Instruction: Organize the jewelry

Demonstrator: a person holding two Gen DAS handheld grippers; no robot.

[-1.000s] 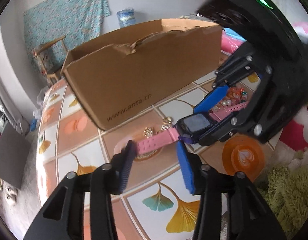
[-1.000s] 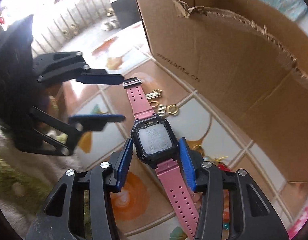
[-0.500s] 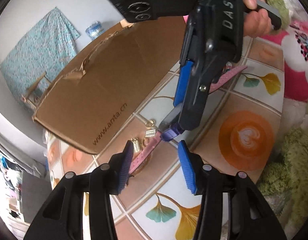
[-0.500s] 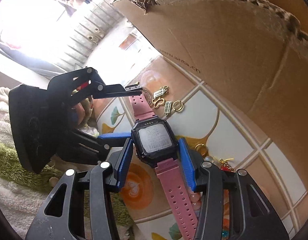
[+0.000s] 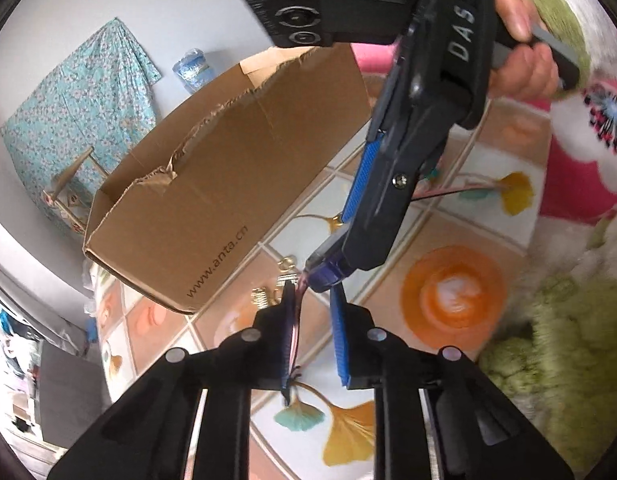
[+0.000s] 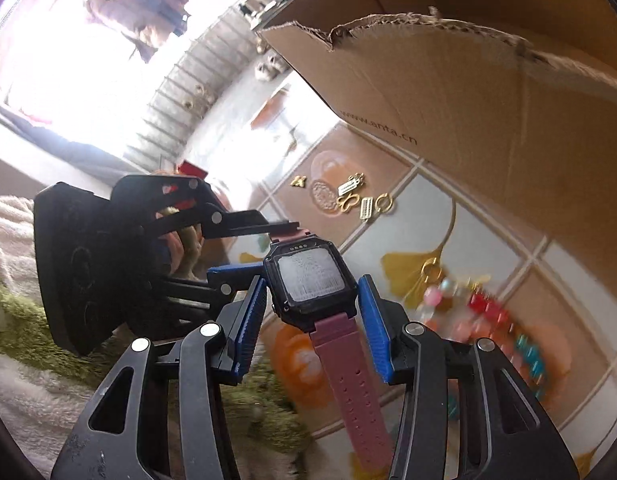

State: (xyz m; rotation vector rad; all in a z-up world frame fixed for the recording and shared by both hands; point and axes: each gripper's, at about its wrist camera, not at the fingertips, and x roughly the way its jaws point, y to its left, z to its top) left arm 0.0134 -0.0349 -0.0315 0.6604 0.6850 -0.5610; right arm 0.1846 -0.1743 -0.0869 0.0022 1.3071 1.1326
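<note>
The torn brown cardboard box (image 5: 228, 184) stands open-topped on the tiled table (image 5: 460, 236), presumably where the jewelry belongs. My right claw (image 6: 312, 312) clamps the black case of the pink-strapped square watch (image 6: 308, 276), keeping it aloft. My left claw (image 5: 314, 328) has just been narrowing around the strap's far end; whether both pads press it, I cannot tell. Small gold charms (image 6: 358, 200) lie beside the box.

1. Left tool (image 5: 314, 334), angled downward, has just been closing its jaws, a strap between them.
2. Right tool (image 6: 312, 314), angled downward, grips with both pads; a hand (image 5: 522, 46) holds it.
</note>
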